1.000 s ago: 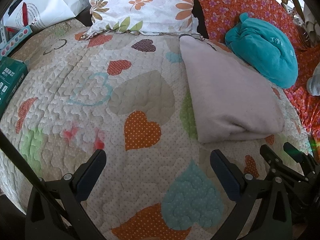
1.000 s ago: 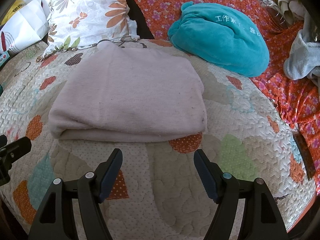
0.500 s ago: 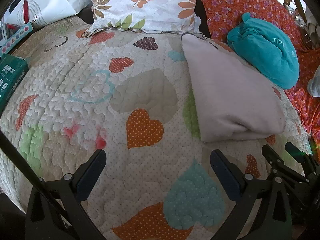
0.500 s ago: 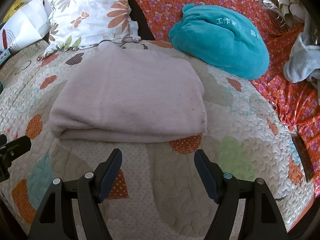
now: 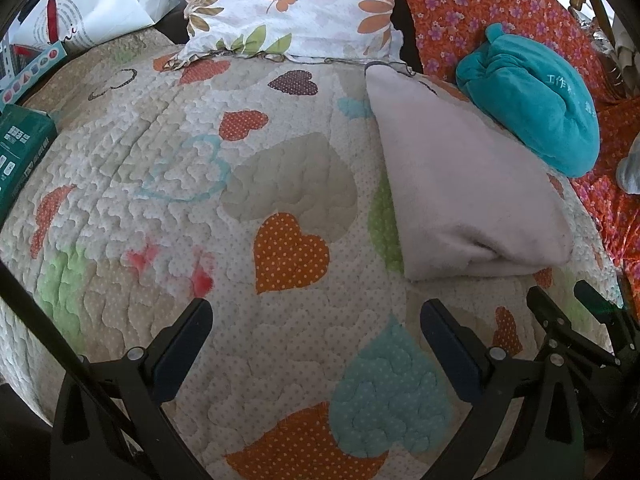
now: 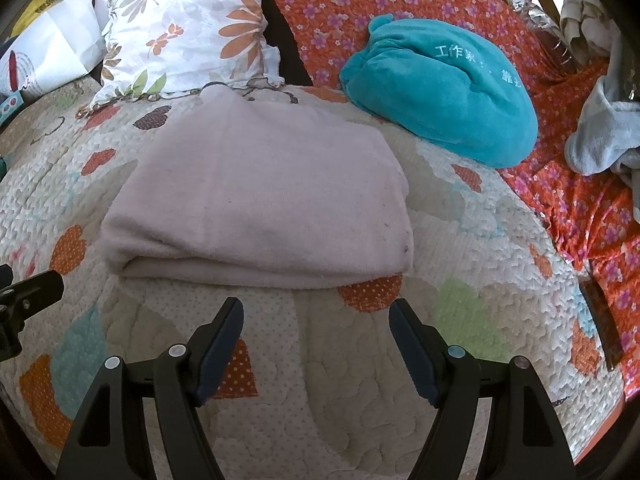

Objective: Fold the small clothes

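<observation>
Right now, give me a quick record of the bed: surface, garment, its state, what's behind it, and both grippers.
surface: heart-patterned quilt
garment: pale pink cloth
state: folded flat, fold edge facing the grippers
behind: teal bundle, floral pillow
left gripper: open, empty
right gripper: open, empty, short of the cloth

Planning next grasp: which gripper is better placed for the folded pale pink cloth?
Right gripper: open, with the folded pale pink cloth lying straight ahead of it. The left gripper has that cloth off to its right.
</observation>
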Available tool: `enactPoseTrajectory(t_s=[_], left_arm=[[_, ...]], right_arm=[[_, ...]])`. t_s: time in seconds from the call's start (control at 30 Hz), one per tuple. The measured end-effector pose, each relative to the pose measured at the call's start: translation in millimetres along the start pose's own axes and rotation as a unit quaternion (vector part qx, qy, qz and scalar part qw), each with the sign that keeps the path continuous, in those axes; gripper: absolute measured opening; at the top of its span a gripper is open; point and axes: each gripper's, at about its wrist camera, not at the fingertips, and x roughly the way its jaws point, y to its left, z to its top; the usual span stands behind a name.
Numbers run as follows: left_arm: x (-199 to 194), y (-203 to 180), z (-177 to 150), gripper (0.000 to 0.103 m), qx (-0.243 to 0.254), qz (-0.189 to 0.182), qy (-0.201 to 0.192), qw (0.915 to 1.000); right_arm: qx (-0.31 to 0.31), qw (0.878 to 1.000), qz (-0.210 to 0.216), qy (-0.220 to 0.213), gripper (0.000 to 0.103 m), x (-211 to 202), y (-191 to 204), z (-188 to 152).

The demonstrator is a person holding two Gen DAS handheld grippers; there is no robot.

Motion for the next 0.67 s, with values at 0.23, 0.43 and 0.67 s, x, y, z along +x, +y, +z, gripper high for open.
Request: enactPoseTrajectory(t_s=[0.23,0.43,0.67], left_arm=[[1.6,1.7,-0.7,0.103,-0.001,-0.004,0.003,1.0],[5.1,4.6,-0.3,0.103,-0.002,-0.004,0.008,1.0],[7.7,5.5,-1.4,0.103,0.002,-0.005,0.011,0.9999]], right_arm=[[-0.001,1.0,0.0,-0.001,0.08,0.2,-0.4,0.3],[0.001,1.0,-0.002,-0.002,0.08,-1.4,0.5,-0.1],[-0.003,1.0,0.002,0.002,0.081,-1.1,5.2,-1.0]])
